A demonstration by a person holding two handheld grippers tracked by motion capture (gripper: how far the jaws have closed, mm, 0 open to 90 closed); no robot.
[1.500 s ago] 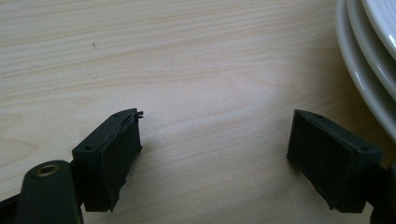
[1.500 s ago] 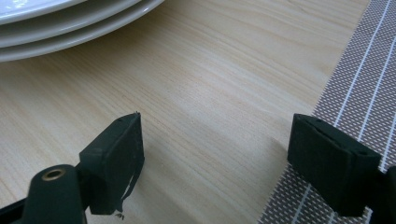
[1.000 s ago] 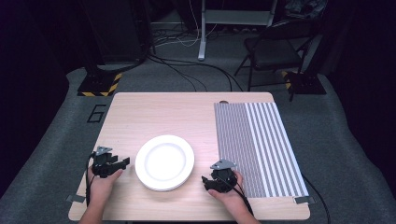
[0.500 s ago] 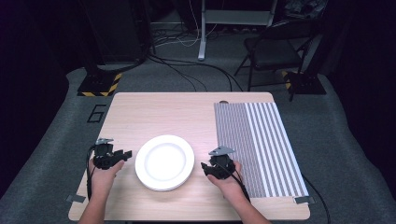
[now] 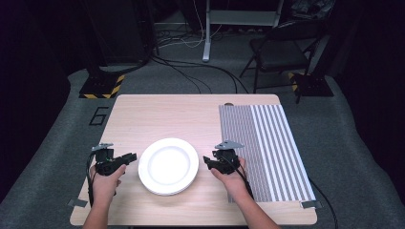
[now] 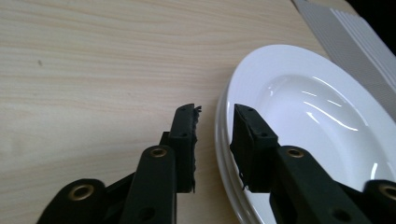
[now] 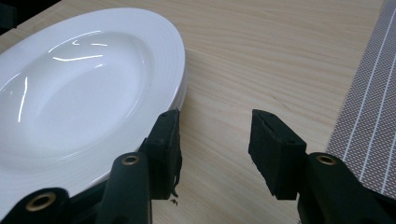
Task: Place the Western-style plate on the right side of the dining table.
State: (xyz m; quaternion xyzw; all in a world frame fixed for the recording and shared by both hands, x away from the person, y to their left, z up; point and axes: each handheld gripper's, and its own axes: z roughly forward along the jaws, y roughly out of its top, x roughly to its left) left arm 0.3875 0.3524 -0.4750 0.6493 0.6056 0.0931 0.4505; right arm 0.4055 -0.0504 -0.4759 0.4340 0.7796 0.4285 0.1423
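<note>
striped placemat (image 5: pixel 267 148) on wooden table (image 5: pixel 162 114), chair (image 5: pixel 279 52) behind

Item count: two white plates (image 5: pixel 168 166), stacked at lower centre of the high view; the stack edge in both gripper views shows two rims. One striped placemat (image 5: pixel 267 148) at right. Two handheld grippers, left gripper (image 5: pixel 130 156) and right gripper (image 5: pixel 207 161).

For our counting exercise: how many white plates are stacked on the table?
2 at least: a top plate and a lower plate directly under it, near the table's front edge, between both grippers. More may be hidden beneath.
</note>
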